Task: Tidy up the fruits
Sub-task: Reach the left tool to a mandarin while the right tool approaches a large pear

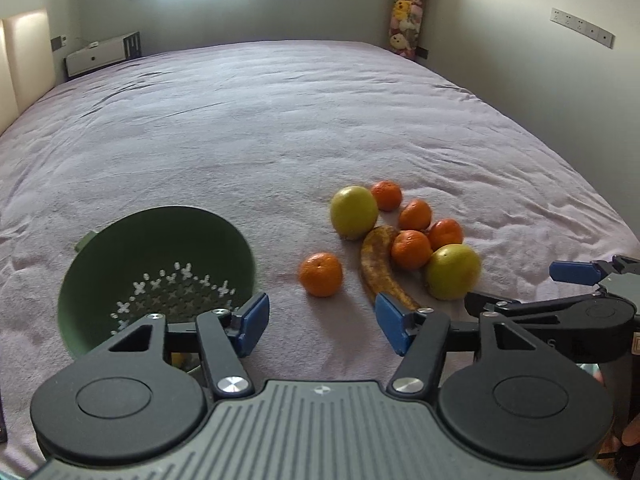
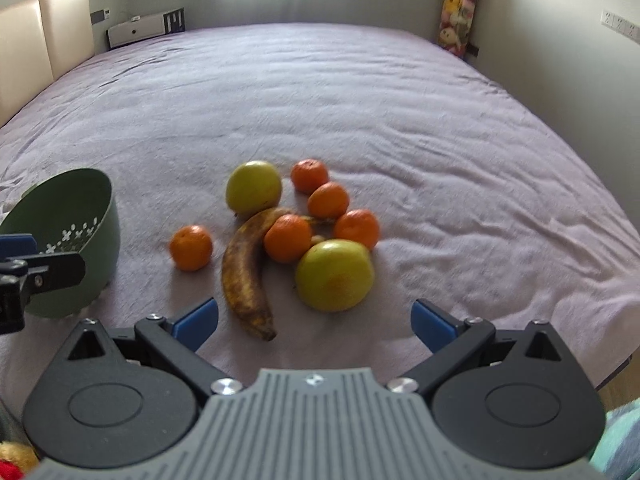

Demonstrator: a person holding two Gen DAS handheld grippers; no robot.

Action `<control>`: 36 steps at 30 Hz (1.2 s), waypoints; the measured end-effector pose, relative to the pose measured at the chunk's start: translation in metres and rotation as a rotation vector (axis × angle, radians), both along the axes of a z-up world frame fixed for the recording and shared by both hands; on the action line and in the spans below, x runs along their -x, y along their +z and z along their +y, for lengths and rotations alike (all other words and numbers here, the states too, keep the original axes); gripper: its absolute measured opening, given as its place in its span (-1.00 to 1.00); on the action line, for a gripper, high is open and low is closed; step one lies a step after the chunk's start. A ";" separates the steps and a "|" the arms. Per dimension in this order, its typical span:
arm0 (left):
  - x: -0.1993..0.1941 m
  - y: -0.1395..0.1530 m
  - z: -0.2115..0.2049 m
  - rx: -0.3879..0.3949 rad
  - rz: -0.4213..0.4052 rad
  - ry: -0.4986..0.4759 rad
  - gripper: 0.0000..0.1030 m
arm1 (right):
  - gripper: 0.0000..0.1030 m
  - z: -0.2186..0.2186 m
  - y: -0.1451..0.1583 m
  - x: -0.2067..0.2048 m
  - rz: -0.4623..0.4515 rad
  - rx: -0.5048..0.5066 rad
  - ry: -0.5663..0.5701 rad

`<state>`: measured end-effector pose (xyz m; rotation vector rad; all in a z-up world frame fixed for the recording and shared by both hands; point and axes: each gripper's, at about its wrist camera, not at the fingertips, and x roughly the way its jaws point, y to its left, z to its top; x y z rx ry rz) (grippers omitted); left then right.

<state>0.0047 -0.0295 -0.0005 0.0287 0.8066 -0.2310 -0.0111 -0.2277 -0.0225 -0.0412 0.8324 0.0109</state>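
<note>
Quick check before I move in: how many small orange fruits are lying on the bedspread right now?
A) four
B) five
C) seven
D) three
B: one orange lies alone left of the banana, and four more cluster on its other side; the green colander holds no orange that shows.

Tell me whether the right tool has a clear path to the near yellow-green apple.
Probably yes. The right tool is open and empty, and the near yellow-green apple lies just ahead between its fingers, with only bare purple bedspread between.
</note>
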 end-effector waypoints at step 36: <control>-0.067 -0.052 -0.040 -0.186 -0.086 -0.190 0.07 | 0.74 -0.018 -0.049 -0.082 0.157 -0.100 -0.103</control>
